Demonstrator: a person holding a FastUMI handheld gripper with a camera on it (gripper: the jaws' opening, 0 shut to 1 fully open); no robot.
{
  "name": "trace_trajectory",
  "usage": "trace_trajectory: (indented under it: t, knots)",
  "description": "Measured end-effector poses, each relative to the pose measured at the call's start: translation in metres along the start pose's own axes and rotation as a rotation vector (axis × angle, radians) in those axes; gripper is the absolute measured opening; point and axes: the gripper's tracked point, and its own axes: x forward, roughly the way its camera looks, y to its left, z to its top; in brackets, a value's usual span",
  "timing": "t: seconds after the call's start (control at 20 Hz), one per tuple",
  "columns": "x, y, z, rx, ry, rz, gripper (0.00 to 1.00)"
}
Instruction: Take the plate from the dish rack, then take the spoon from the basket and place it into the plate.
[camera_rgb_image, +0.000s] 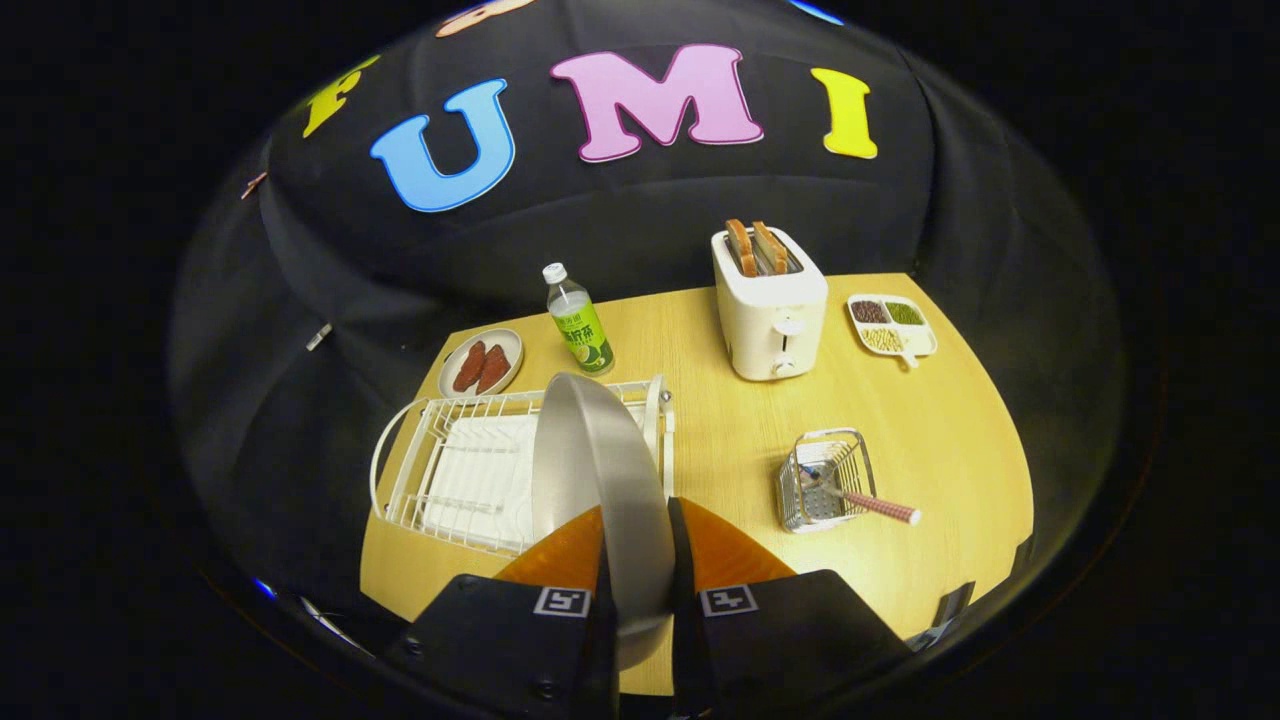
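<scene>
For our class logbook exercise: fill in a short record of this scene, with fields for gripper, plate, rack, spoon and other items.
gripper: gripper shut on plate
plate: grey plate held on edge between the fingers, over the rack
rack: white dish rack
spoon: spoon in wire basket, handle sticking out
other items: toaster, bottle

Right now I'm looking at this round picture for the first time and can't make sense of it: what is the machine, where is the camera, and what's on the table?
The camera rides on a hand-held two-finger gripper and looks forward along its fingers. Both fingers are shut on a grey plate, held on edge just above the white dish rack. On the wooden table beyond: a small wire basket holding a spoon, a white toaster with two slices of bread, a green drink bottle, a small plate of reddish pieces and a divided snack tray.
</scene>
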Motion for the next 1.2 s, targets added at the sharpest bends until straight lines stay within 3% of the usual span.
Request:
trace_trajectory:
  t: [0.3, 0.55, 0.75, 0.9, 1.2]
  knots:
    - [-0.043, -0.025, -0.046, 0.137, 0.081, 0.098, 0.25]
    - [-0.057, -0.068, -0.108, 0.200, 0.176, 0.076, 0.25]
    - [-0.045, -0.100, -0.150, 0.275, 0.235, 0.053, 0.25]
    - [-0.030, -0.110, -0.171, 0.348, 0.277, 0.081, 0.25]
    - [0.002, -0.123, -0.192, 0.457, 0.283, 0.077, 0.25]
